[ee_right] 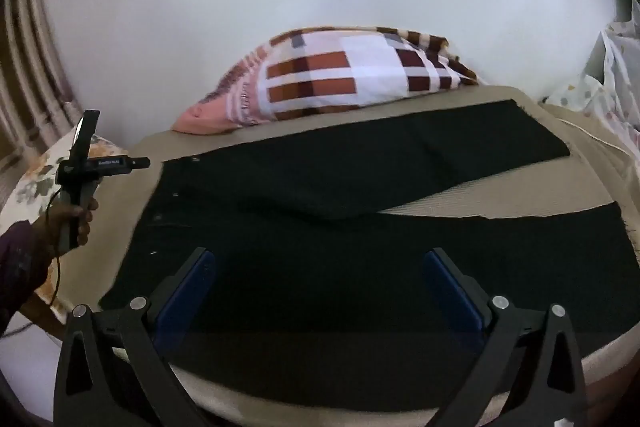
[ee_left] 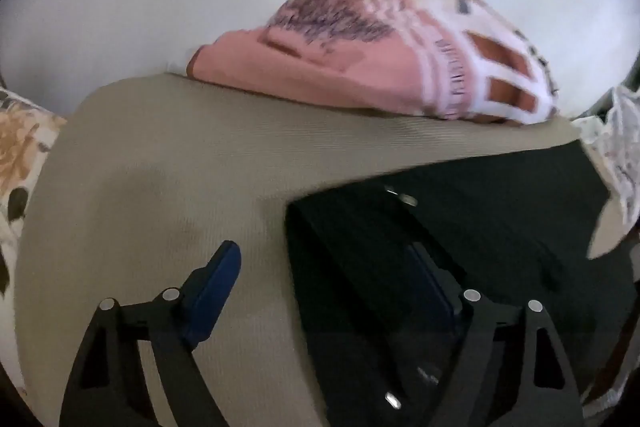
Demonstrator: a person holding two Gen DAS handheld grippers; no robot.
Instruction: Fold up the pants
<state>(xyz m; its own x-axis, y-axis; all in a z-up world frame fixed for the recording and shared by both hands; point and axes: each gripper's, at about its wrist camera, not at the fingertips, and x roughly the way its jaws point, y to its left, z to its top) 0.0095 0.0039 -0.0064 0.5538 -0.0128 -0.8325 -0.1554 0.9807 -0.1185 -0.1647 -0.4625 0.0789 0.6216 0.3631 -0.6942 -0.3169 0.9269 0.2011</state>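
Observation:
Black pants (ee_right: 360, 187) lie spread flat on a beige bed (ee_right: 460, 205), waist at the left, two legs running right with a gap between them. My right gripper (ee_right: 316, 267) is open and empty above the near leg. My left gripper (ee_left: 324, 259) is open and empty over the waist end (ee_left: 460, 227), its left finger above bare bed (ee_left: 160, 155) and its right finger over the dark cloth. In the right wrist view the left gripper's body (ee_right: 82, 171) shows held in a hand at the bed's left edge.
A pink and brown checked pillow (ee_right: 340, 79) lies at the far edge against a white wall. A floral cushion (ee_right: 36, 187) sits at the left. Patterned cloth (ee_right: 608, 87) hangs at the right.

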